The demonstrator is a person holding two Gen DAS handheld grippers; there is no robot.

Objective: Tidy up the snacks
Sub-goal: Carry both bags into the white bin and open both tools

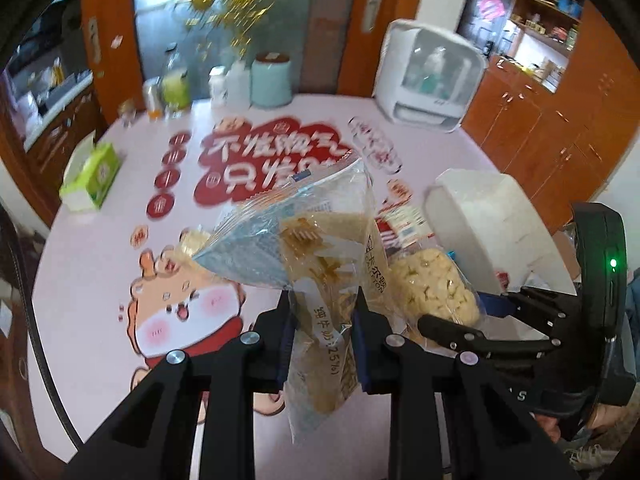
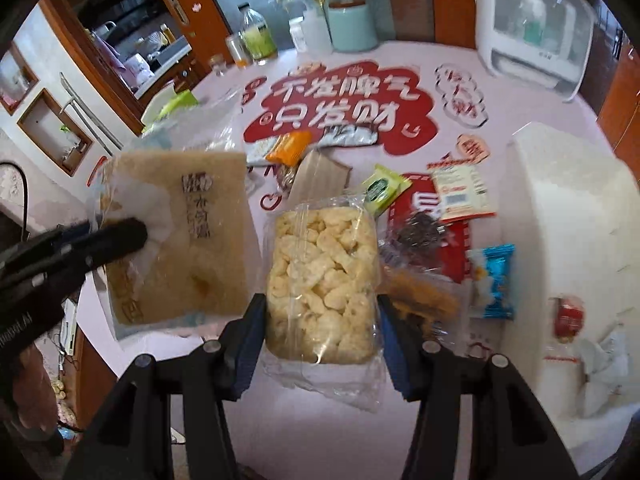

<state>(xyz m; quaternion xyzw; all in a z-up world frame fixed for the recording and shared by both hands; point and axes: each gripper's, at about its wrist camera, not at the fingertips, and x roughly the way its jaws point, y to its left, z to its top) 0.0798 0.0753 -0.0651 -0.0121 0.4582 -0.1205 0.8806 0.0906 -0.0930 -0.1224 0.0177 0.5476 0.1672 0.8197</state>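
Left wrist: the cake bag [image 1: 320,280] is pinched tight in the nearly closed left gripper [image 1: 324,344], long axis running away from the fingers, off the table [image 1: 100,240]. Right wrist: the puff bag [image 2: 322,280] is clamped across its width in the half-open right gripper [image 2: 322,320], with the white bin [image 2: 568,240] nearest, to its right.

Tablecloth [image 2: 500,92] red cloud: 不发脾气 只发财 (large white characters)
Toast packet [image 1: 320,280] side: 25% (with Chinese print too blurred to read)
Packet seam: CALTON, roughly
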